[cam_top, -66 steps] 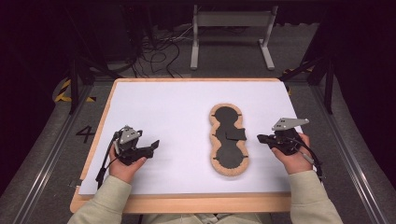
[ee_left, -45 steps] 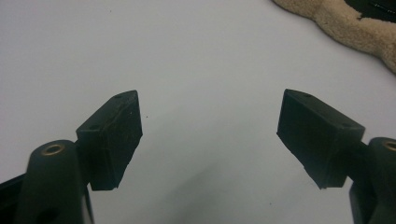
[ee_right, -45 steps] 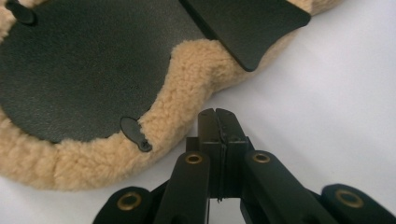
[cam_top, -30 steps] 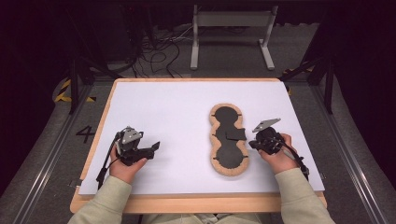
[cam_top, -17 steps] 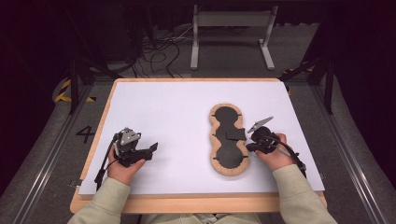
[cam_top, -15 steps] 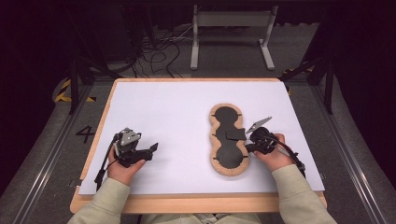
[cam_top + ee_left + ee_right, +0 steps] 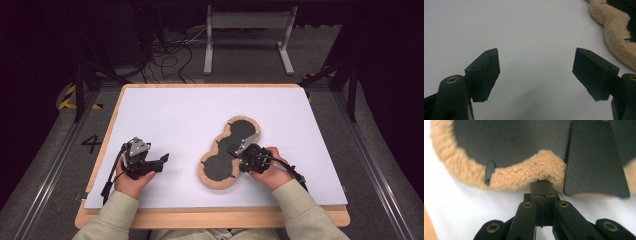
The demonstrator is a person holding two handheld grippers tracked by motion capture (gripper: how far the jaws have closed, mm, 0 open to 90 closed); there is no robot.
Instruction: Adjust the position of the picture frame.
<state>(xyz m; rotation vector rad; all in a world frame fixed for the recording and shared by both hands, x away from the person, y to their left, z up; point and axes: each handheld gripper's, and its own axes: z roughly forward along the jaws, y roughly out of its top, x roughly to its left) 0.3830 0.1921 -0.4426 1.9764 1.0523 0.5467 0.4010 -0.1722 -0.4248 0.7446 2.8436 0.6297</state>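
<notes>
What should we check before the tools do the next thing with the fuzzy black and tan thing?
1. Fuzzy pad lies flat on the white table: ok.
2. Right tool shut, tips at the pad's tan edge: ok.
3. Right tool actually gripping the fleece: cannot tell.
4. Left tool open with nothing between the jaws: ok.
5. Left tool apart from the pad, ready to help: ok.
6. Black flap on the pad lies flat: ok.
</notes>
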